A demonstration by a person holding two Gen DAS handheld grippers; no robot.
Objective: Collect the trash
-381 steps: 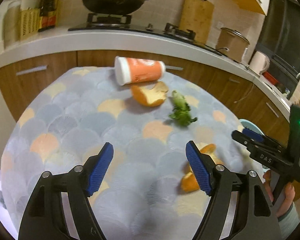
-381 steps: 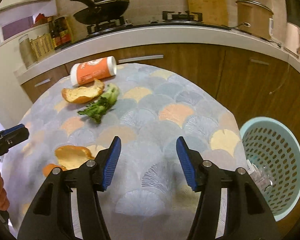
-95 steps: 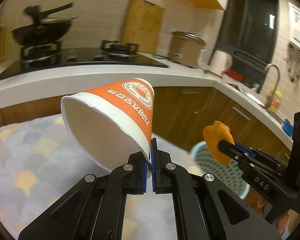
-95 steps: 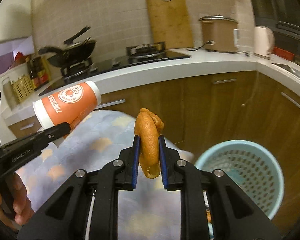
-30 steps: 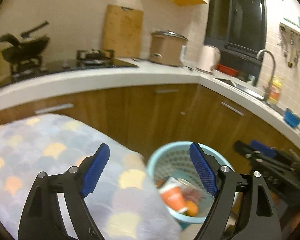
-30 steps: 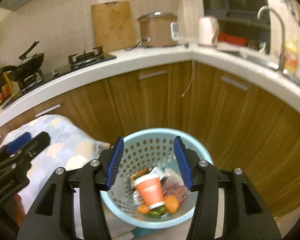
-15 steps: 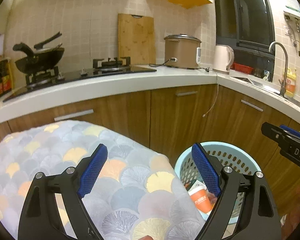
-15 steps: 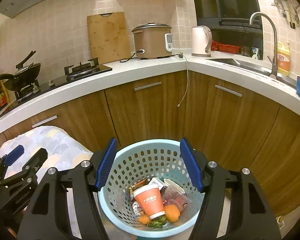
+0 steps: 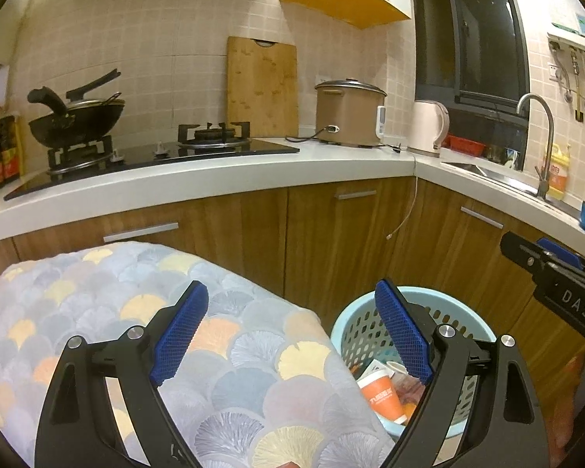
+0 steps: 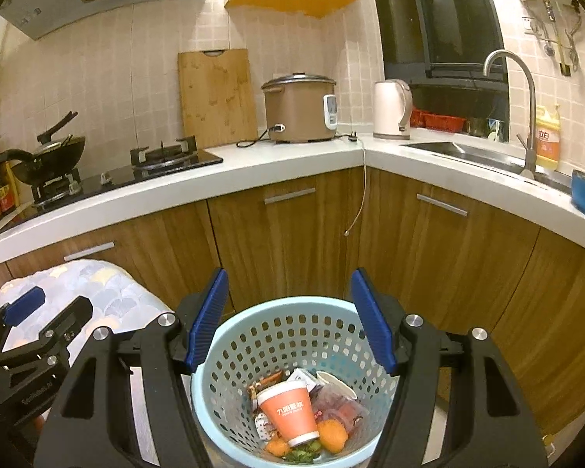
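Note:
A light blue perforated trash basket (image 10: 253,335) stands on the floor by the cabinets; it also shows in the left wrist view (image 9: 351,335). Inside lie an orange paper cup (image 10: 290,411), orange peels (image 10: 331,431), a bit of green vegetable (image 10: 300,453) and wrappers. The cup also shows in the left wrist view (image 9: 380,396). My right gripper (image 10: 288,318) is open and empty above the basket. My left gripper (image 9: 292,335) is open and empty over the right end of the table (image 9: 97,292). The right gripper appears at the right of the left view (image 9: 553,280).
The table has a scale-patterned cloth; it shows at the left of the right wrist view (image 10: 109,284). Wooden cabinets (image 10: 292,234) and a white counter (image 10: 292,160) curve behind, with a stove, wok (image 9: 78,117), rice cooker (image 10: 298,109), kettle and sink.
Both grippers have risen slightly and tilted up. The cup and peels stay in the basket. Both grippers stay open.

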